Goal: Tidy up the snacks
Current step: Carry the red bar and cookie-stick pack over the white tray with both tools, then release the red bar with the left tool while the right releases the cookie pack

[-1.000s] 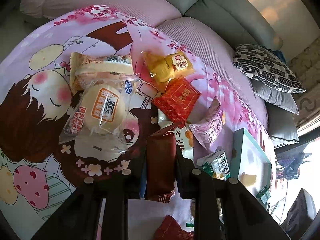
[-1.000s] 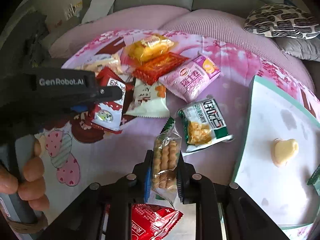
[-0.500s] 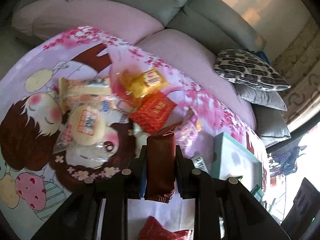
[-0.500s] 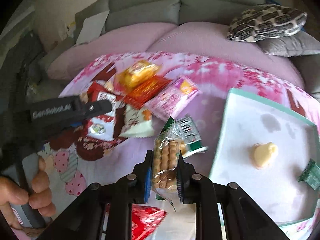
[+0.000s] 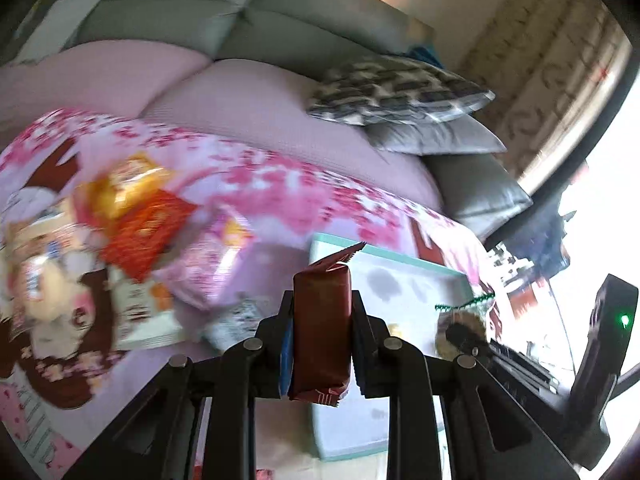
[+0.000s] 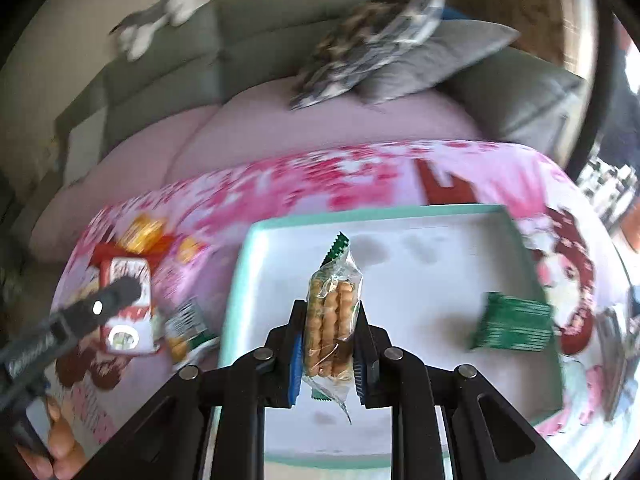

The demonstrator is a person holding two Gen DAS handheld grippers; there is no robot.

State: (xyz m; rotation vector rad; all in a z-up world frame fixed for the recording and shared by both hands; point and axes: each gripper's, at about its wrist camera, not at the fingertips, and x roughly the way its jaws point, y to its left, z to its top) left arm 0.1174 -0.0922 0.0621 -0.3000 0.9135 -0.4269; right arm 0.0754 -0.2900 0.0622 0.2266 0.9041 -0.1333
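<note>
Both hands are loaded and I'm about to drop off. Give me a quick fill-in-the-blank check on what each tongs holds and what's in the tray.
1. The left tongs clamp a dark ____ packet.
2. The right tongs clamp a clear pack of ____.
3. A ____ packet lies in the white tray.

Missing words: red; biscuit sticks; green

A dark red packet (image 5: 322,332) of glossy foil is seen, and a biscuit packet (image 6: 330,322) of clear, shiny plastic film. The tray (image 6: 516,224) looks smooth and matt, with a mint-green rim. The printed blanket (image 6: 320,176) is soft cloth. The sofa (image 5: 256,32) is covered in grey woven fabric.
</note>
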